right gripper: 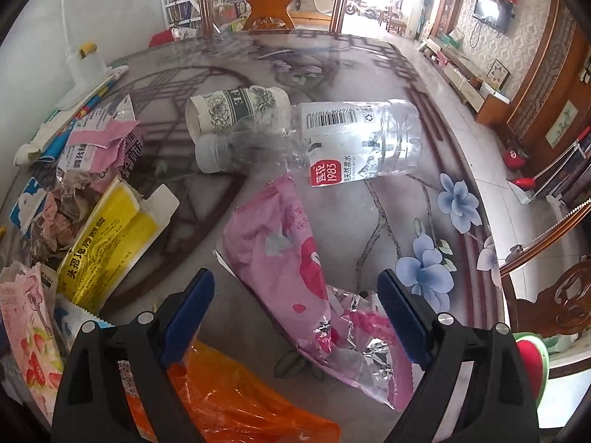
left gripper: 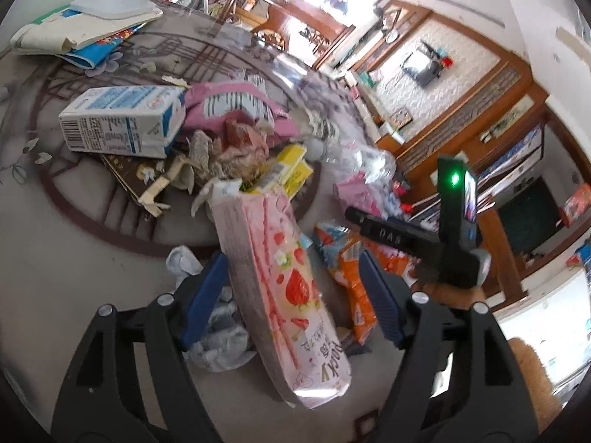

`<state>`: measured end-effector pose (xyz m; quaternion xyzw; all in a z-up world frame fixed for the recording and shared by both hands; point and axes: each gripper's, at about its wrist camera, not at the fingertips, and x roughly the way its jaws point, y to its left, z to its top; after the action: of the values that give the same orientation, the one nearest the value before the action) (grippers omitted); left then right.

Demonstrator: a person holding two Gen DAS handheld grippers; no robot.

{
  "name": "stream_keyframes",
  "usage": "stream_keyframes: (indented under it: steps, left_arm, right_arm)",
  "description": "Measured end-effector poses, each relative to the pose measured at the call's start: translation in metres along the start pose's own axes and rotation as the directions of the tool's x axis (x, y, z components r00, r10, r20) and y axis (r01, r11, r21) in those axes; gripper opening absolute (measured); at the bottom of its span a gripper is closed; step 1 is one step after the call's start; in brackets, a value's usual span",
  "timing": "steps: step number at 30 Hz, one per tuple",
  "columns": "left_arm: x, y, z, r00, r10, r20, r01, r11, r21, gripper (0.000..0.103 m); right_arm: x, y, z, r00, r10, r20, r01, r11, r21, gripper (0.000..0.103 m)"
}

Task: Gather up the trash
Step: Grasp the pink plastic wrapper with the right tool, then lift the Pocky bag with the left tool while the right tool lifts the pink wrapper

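My left gripper point(left gripper: 291, 277) is open, its blue fingers either side of a long pink strawberry Pocky box point(left gripper: 284, 284) lying on the table; they do not press it. Behind it lie a white-and-blue milk carton point(left gripper: 122, 118), a pink wrapper point(left gripper: 236, 103) and crumpled paper point(left gripper: 229, 151). My right gripper point(right gripper: 295, 288) is open over a crumpled pink foil snack bag point(right gripper: 295, 269). Beyond it lie a clear crushed water bottle point(right gripper: 332, 140) and a paper coffee cup point(right gripper: 236, 110). An orange bag point(right gripper: 229, 398) lies under the left finger. The right gripper's body point(left gripper: 443, 236) shows in the left wrist view.
The round table point(right gripper: 388, 192) has a flowered glass top. A yellow box point(right gripper: 110, 236) and more wrappers lie at the left. A white lamp base point(left gripper: 118, 3) sits on papers at the far edge. A wooden chair point(right gripper: 269, 0) stands behind the table.
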<state>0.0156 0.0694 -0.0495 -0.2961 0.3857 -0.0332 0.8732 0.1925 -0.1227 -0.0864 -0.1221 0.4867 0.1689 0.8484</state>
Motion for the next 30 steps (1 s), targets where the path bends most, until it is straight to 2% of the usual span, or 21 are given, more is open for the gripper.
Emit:
stream_keyframes:
  steps: [2,4,5,6,7,9,10,14,22,30]
  left_arm:
    - [0.002,-0.005,-0.003,1.0,0.02,0.001,-0.02,0.999,0.03,0.071]
    - [0.002,-0.008,-0.005,0.999,0.033,0.005,-0.033,0.998,0.054,0.07]
    - [0.002,-0.009,-0.005,0.999,0.037,0.006,-0.037,0.998,0.06,0.065]
    - [0.002,-0.009,-0.006,0.999,0.043,0.006,-0.043,0.997,0.067,0.054]
    - [0.003,-0.009,-0.006,0.999,0.045,0.002,-0.045,0.997,0.07,0.048]
    - [0.005,-0.006,-0.007,0.999,0.042,-0.01,-0.042,0.997,0.065,0.03]
    - [0.005,-0.005,-0.006,0.999,0.04,-0.011,-0.039,0.997,0.061,0.025]
    - [0.002,-0.005,-0.005,1.0,0.022,0.004,-0.022,0.998,0.061,0.004]
    - [-0.017,-0.004,0.001,0.995,0.0,0.103,-0.004,0.999,0.043,0.001]
    - [-0.024,0.001,0.006,0.989,-0.005,0.145,0.004,1.0,0.009,0.001]
  right_arm:
    - [0.002,0.003,-0.002,1.0,0.003,-0.017,-0.003,1.0,-0.007,0.074]
    - [0.004,0.003,-0.003,1.0,0.01,-0.029,-0.01,1.0,-0.008,0.055]
    - [0.004,0.003,-0.004,0.999,0.015,-0.032,-0.015,1.0,-0.004,0.053]
    - [0.004,0.002,-0.004,0.999,0.017,-0.03,-0.017,1.0,0.0,0.047]
    - [0.003,0.002,-0.004,0.999,0.024,-0.024,-0.024,1.0,0.009,0.04]
    - [-0.001,-0.001,-0.003,0.999,0.038,-0.01,-0.038,0.999,0.031,0.038]
    - [-0.004,-0.003,-0.002,0.999,0.052,0.003,-0.052,0.997,0.051,0.031]
    - [-0.013,-0.01,0.001,0.995,0.095,0.033,-0.098,0.99,0.104,0.03]
    - [-0.039,-0.009,0.006,0.982,0.147,0.117,-0.162,0.979,0.123,0.029]
    - [-0.06,-0.006,0.004,0.967,0.194,0.167,-0.216,0.969,0.124,0.029]
